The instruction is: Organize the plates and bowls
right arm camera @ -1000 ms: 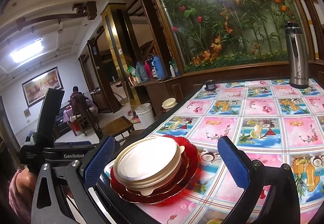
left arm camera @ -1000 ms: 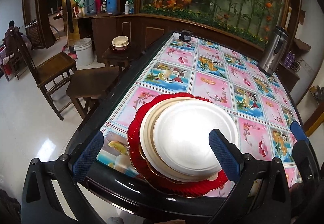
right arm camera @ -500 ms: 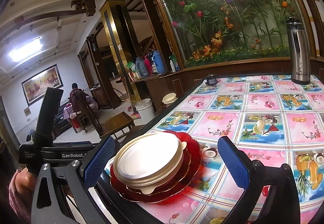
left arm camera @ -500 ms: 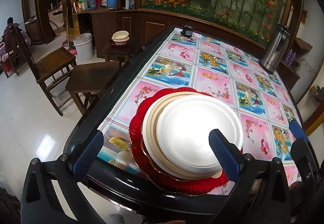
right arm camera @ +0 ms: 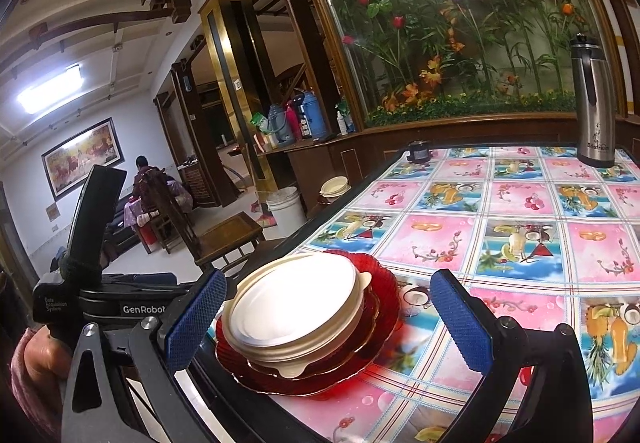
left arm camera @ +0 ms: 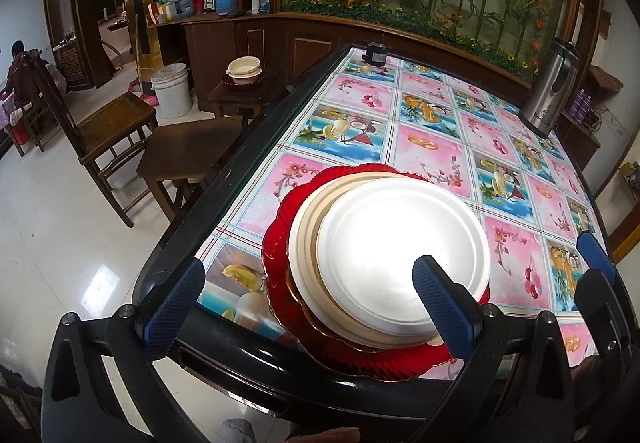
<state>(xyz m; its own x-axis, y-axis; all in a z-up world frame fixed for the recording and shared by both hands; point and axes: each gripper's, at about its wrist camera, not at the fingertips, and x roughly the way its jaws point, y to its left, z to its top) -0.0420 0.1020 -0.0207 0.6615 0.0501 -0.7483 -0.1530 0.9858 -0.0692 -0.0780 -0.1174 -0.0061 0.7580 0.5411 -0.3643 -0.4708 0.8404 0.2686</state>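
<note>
Left wrist: left gripper (left arm camera: 308, 295) jaws wide, holding nothing, above the plate stack (left arm camera: 400, 263) at the near table (left arm camera: 432, 147) edge; white plate on top, red plate underneath.

Right wrist: right gripper (right arm camera: 332, 319) jaws wide, straddling the stack (right arm camera: 300, 307), no contact visible.

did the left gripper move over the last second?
Yes. The left gripper tilted slightly upward and rightward: the steel flask and plate stack sit lower in view.
</note>
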